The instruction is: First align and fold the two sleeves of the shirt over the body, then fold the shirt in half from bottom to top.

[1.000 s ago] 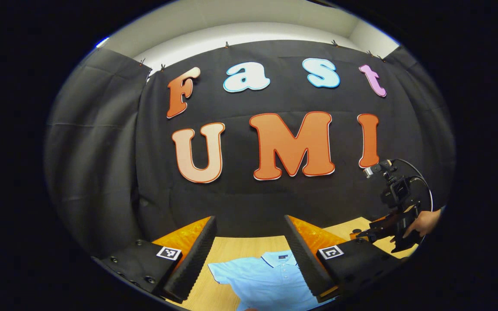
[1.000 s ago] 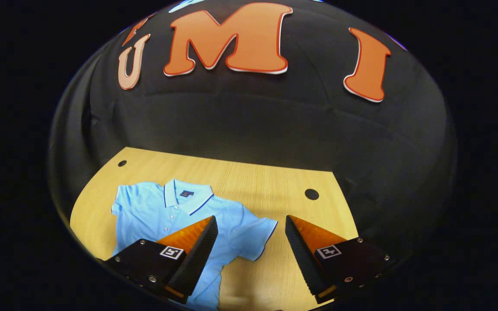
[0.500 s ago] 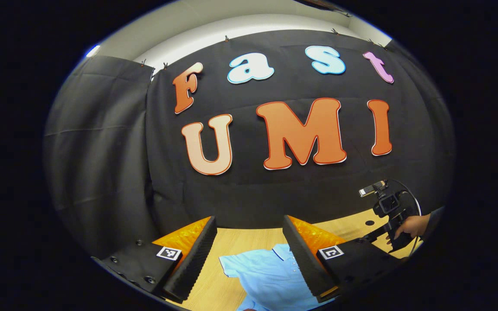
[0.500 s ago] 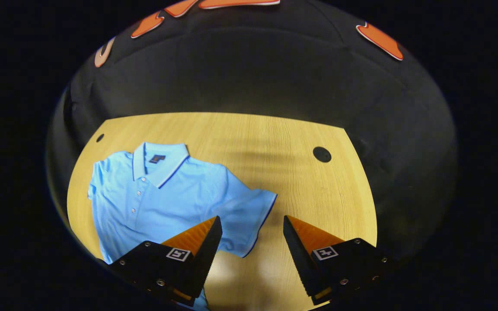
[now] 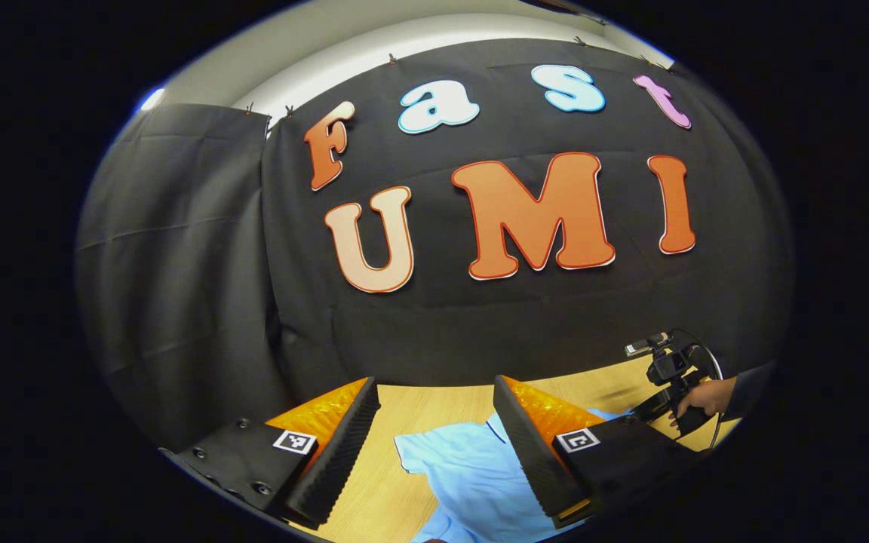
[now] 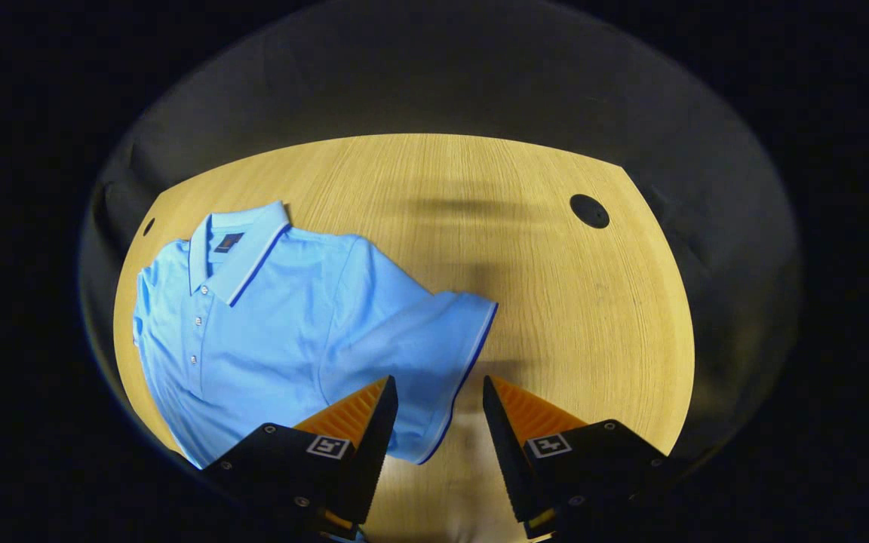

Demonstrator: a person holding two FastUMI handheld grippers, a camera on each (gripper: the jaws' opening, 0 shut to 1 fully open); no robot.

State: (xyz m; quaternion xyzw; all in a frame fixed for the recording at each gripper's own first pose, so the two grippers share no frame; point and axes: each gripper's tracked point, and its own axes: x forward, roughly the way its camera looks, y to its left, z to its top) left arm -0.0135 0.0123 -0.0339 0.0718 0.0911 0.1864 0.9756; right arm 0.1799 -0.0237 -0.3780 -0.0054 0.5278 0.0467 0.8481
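Note:
A light blue polo shirt (image 6: 276, 324) lies flat on the wooden table (image 6: 570, 302), collar toward the far left, one short sleeve (image 6: 434, 354) spread out to the right. My right gripper (image 6: 438, 396) hovers open just above that sleeve's hem, with the edge of the sleeve between its fingers' line and nothing gripped. In the left gripper view my left gripper (image 5: 434, 392) is open and held high, and the shirt (image 5: 465, 467) shows below between its fingers. The right gripper (image 5: 668, 385), held by a hand, appears at the far right of that view.
Two round dark holes sit in the tabletop, one at the far right (image 6: 590, 211) and one at the far left (image 6: 148, 226). Black cloth walls the table's far side. Bare wood spreads to the right of the shirt.
My right gripper has tipped down and closed in on the shirt's right sleeve, and its fingers have narrowed a little. My left gripper has drifted slightly left, still high.

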